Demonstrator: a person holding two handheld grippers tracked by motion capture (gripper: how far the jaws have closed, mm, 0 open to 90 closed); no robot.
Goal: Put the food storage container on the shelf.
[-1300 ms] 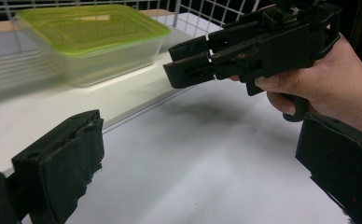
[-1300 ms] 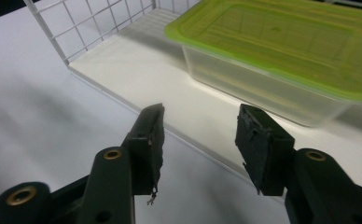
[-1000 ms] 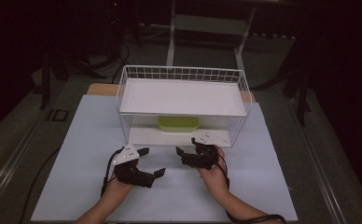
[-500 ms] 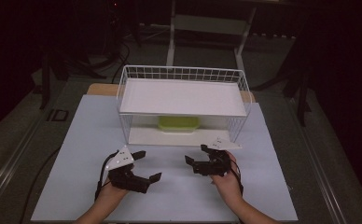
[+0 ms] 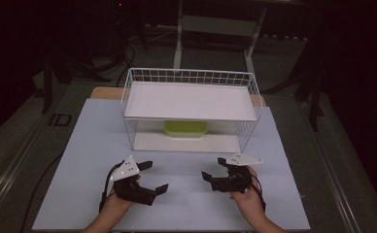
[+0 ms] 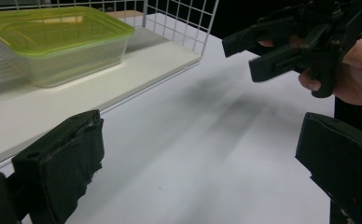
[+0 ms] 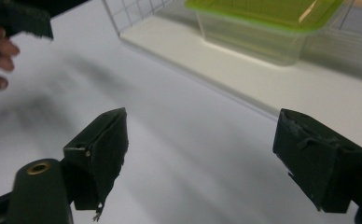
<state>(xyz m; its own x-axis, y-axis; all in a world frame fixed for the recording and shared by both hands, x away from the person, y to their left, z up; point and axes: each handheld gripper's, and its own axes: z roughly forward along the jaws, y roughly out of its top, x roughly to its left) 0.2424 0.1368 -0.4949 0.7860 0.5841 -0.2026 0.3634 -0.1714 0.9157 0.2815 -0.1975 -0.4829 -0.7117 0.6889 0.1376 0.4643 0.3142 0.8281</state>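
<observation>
A clear container with a yellow-green lid (image 5: pixel 186 128) sits on the lower shelf of a white wire rack (image 5: pixel 190 101) at the middle of the table. My left gripper (image 5: pixel 156 176) rests low over the table in front of the rack's left half, open and empty. My right gripper (image 5: pixel 214 168) is in front of the rack's right half, its jaws pointing left; they have just been opening and hold nothing. The left gripper view shows the left gripper (image 6: pixel 202 135), the container (image 6: pixel 53 42) and the right gripper (image 6: pixel 286 42). In the right gripper view the right gripper (image 7: pixel 202 135) faces the container (image 7: pixel 263 23).
The rack stands on a pale sheet covering the table (image 5: pixel 79 160), with bare sheet around both grippers. Its upper shelf (image 5: pixel 191 99) is a flat white board with a wire rim. Dark floor and stand legs (image 5: pixel 179 34) lie beyond the table.
My right gripper has drawn back from the rack toward the person and to the right. The left gripper has barely shifted.
</observation>
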